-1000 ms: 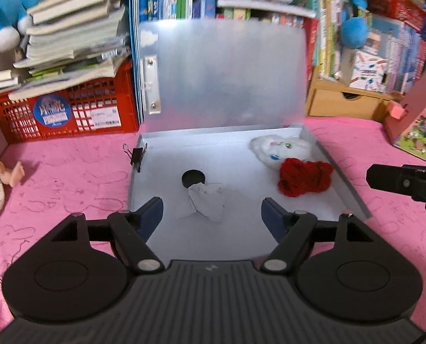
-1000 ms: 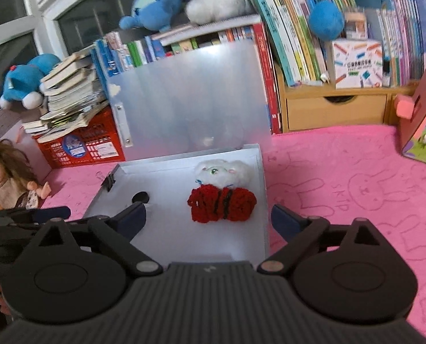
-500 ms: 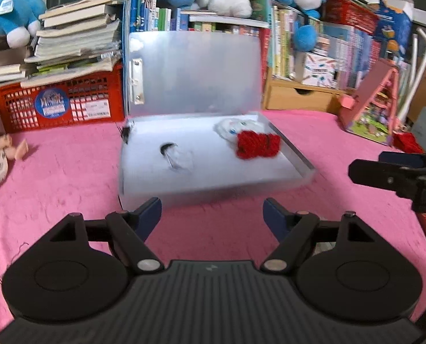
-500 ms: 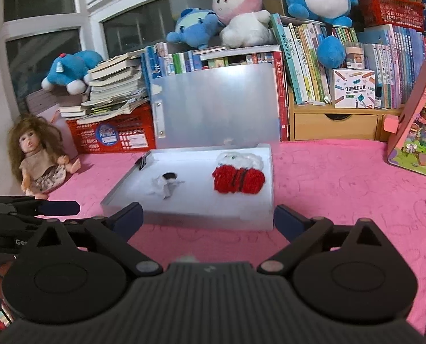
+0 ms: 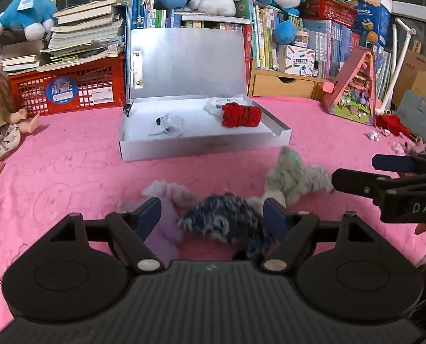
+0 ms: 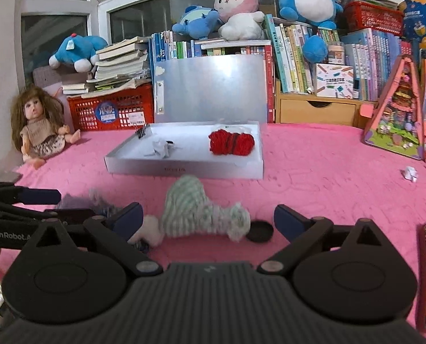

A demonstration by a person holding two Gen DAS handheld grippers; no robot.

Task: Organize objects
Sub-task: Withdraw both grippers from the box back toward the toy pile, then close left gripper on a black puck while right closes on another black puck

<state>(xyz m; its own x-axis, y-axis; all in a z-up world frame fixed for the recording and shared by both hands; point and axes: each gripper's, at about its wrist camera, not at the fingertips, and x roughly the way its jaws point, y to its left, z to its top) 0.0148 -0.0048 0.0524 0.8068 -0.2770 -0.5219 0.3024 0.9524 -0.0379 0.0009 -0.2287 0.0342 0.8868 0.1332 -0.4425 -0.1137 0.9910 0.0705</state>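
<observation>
Jaws, left: left gripper (image 5: 212,215) spread wide, holding nothing; blue pads (image 5: 149,212) flank a dark blue knit (image 5: 227,223) lying on the pink cloth (image 5: 69,177); contact with the right pad cannot be told, frame blurred there
Jaws, right: right gripper (image 6: 208,219) spread wide, holding nothing; fingers either side of a green striped sock (image 6: 195,209) on the cloth; no contact seen
Box: grey box (image 5: 207,144) open, lid upright against the books (image 5: 270,46); sits on the cloth beyond both grippers
Box contents: red yarn (image 5: 241,114) at the right side, white lump (image 5: 213,104) just behind it, touching; crumpled paper (image 5: 169,123) left of centre, a small dark thing half hidden beside it; binder clip (image 6: 141,133) on the far left rim
Loose items, near side: lilac knit (image 5: 169,192) just left of the dark blue knit; sock just right of it, close to the box front wall; black cap (image 6: 260,230) beside the sock's toe end
Right edge: paper scraps (image 6: 410,172) on the cloth, well apart from the box; pink toy house (image 6: 399,109) behind them
Left edge: doll (image 6: 40,120) seated against the red crate (image 6: 109,109); stacked books on the crate
Shelf top: plush toys (image 6: 235,8) in a row
</observation>
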